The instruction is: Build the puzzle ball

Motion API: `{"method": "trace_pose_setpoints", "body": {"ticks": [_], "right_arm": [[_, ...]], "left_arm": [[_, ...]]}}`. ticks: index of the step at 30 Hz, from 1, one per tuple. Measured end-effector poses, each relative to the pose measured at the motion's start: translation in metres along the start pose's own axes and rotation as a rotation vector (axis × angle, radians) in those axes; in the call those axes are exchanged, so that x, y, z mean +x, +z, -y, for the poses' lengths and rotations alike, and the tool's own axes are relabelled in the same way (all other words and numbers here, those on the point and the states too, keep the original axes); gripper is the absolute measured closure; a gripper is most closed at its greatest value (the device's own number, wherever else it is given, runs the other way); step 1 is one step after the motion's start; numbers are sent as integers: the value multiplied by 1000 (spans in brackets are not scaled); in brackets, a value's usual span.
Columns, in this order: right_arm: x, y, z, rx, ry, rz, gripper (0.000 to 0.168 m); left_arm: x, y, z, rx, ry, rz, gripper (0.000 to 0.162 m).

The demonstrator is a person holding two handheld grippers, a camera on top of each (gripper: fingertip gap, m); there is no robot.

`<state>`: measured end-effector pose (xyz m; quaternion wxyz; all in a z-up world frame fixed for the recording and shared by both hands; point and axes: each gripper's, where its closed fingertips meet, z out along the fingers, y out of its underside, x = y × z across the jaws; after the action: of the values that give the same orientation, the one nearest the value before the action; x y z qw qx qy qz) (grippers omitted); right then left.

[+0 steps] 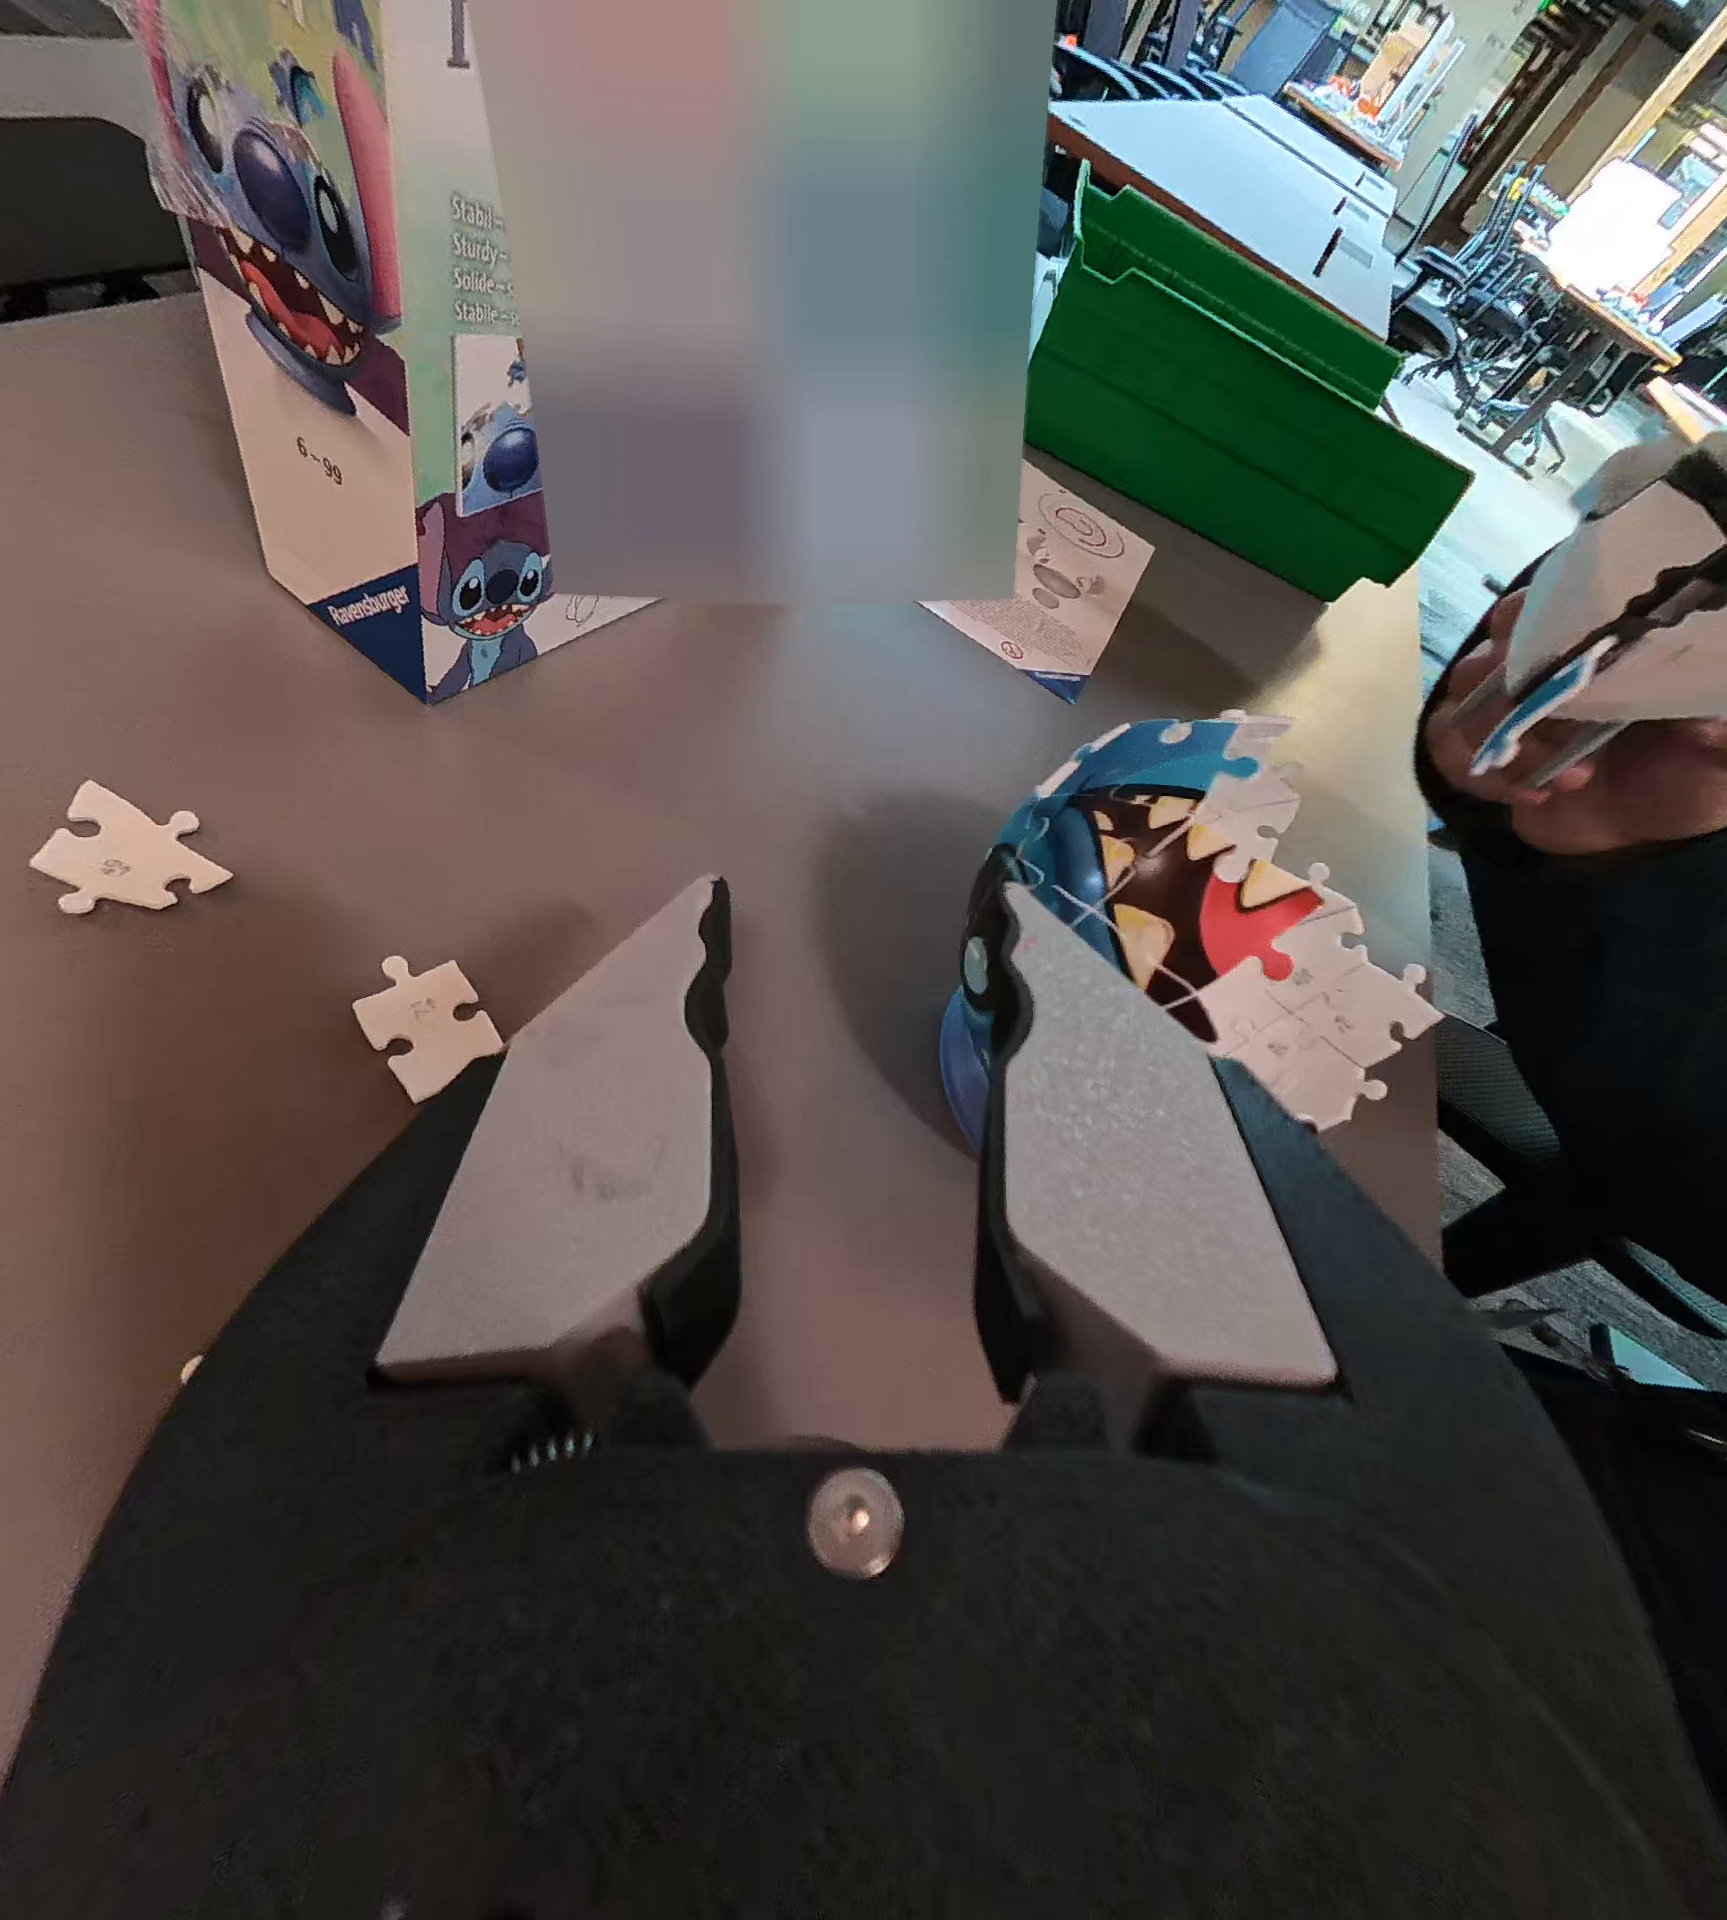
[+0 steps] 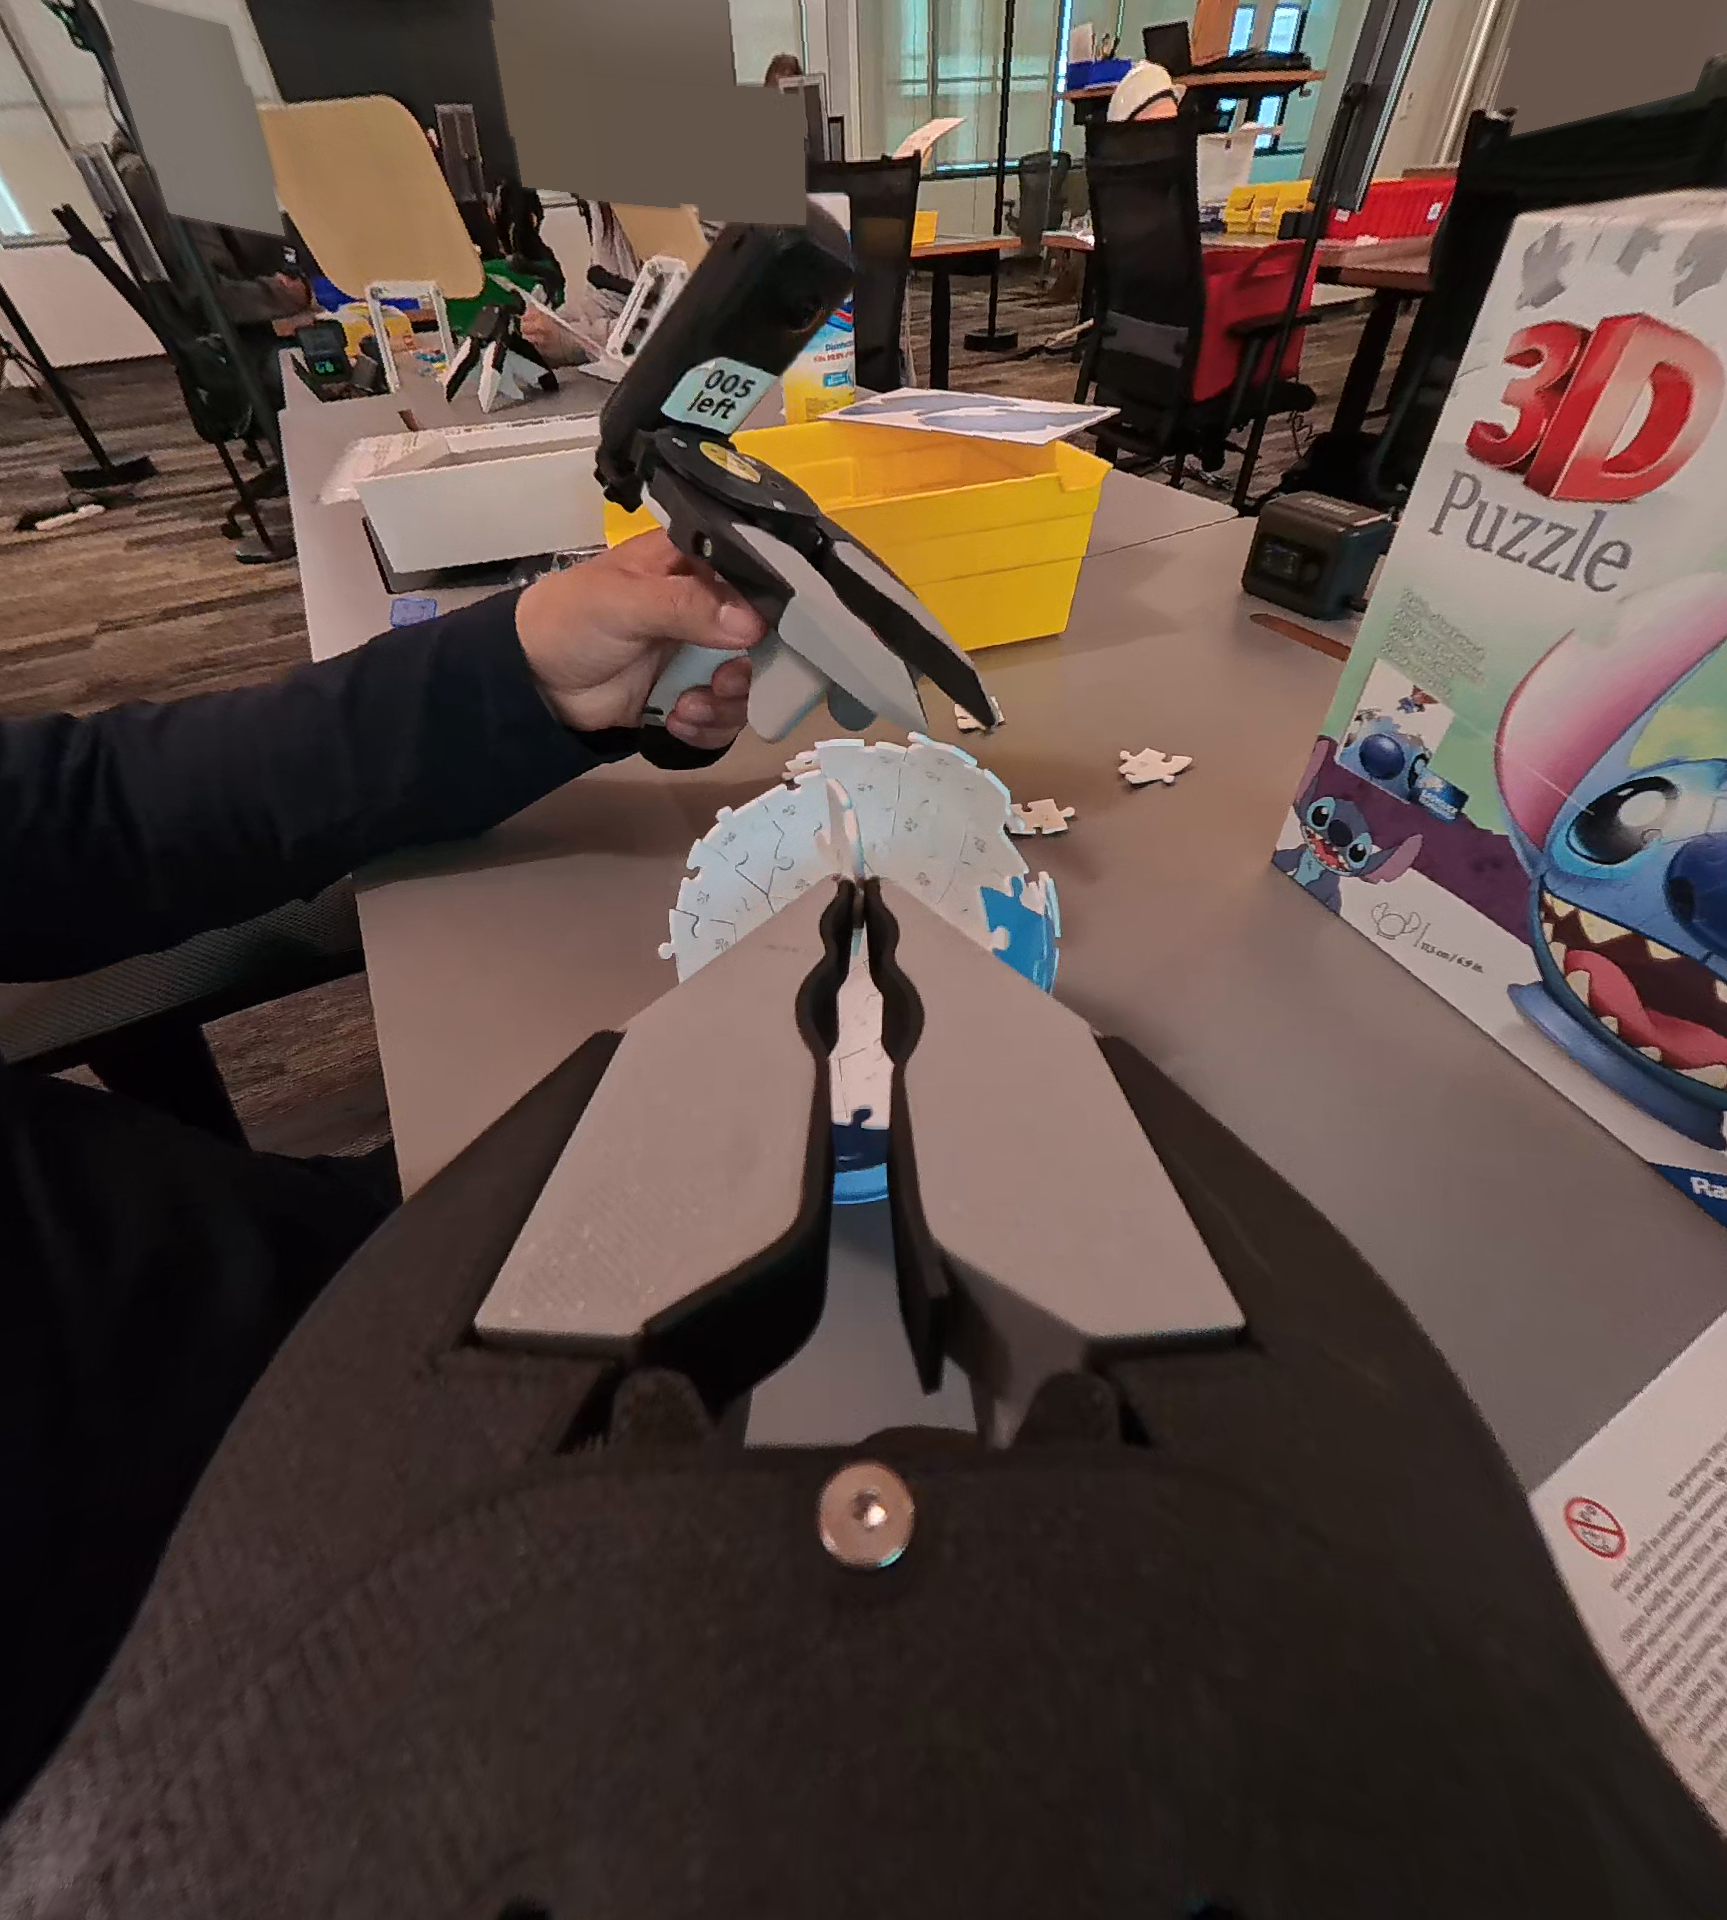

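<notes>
The ball (image 1: 1176,914) sits near the table's (image 1: 734,748) right edge. Loose pieces (image 1: 428,1023) lie well to its left, the box (image 1: 339,343) stands behind them, a leaflet (image 1: 1072,582) probably leans beside it, with a bin (image 1: 1223,395) behind.

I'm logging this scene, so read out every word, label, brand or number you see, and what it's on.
I don't quote writing; these things bear it:
Tall colourful cardboard puzzle box: large printed text, legible.
White paper leaflet: small print.
Pale blue sticker on the left gripper: short label.
White loose puzzle pieces: small marks on their backs.
</notes>
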<state>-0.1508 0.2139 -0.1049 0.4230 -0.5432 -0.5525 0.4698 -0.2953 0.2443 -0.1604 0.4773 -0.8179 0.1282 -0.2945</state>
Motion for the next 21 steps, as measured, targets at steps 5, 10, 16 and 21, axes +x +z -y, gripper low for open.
{"method": "trace_pose_setpoints", "body": {"ticks": [5,10,16,21], "right_arm": [[4,-9,6,29,11,-6,168],[-1,-4,-6,-39,114,67,168],[-12,1,-33,-200,236,127,168],[-20,2,-33,-210,281,167,168]], "left_arm": [[-1,2,-3,-14,4,7,114],[-3,2,-5,-29,0,14,114],[-3,2,-6,-34,4,18,114],[-2,5,-10,-59,21,27,114]]}}
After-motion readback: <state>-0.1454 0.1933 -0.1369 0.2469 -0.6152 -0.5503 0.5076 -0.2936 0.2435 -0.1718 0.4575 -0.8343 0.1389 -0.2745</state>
